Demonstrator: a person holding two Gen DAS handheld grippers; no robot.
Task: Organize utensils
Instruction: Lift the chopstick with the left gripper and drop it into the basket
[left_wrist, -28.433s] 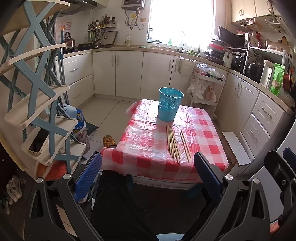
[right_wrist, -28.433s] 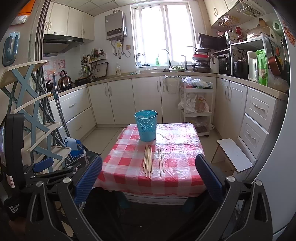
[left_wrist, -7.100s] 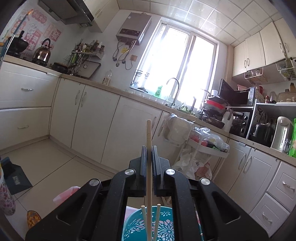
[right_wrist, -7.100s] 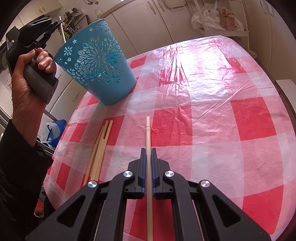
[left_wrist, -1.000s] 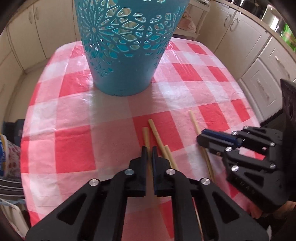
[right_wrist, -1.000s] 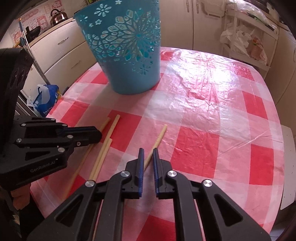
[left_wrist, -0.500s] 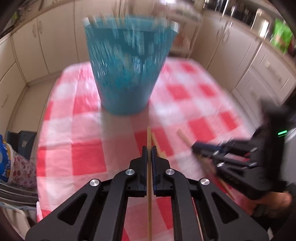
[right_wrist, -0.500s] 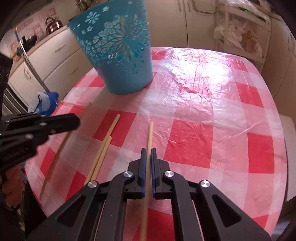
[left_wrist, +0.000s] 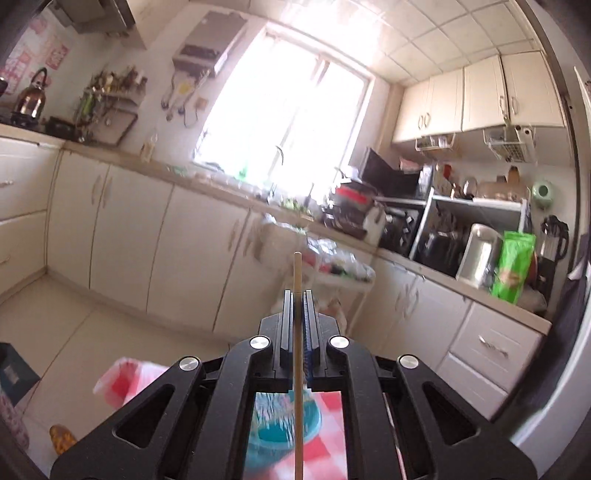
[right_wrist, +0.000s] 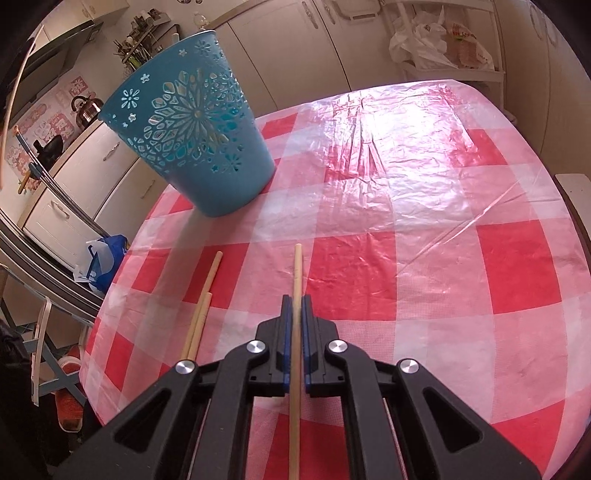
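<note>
The left gripper (left_wrist: 297, 295) is clamped on a wooden chopstick (left_wrist: 297, 273), its jaws pressed flat against the stick, which runs straight up between them and pokes out past the tips toward the kitchen cabinets. Below this gripper, seen blurred through the gap in its frame, sits the blue basket (left_wrist: 284, 424) on the red-checked cloth.

The right gripper (right_wrist: 294, 299) is likewise closed around a second chopstick (right_wrist: 296, 273), held along its own axis, the free end reaching forward just above the bench (right_wrist: 424, 258). Whether that end touches the cloth cannot be told. To the left of this gripper two loose chopsticks (right_wrist: 205, 306) lie side by side on the bench, touching each other and pointing roughly the same way as the held one. Farther ahead and to the left stands the blue basket (right_wrist: 192, 125), upright on the bench, well apart from the held stick's tip.
</note>
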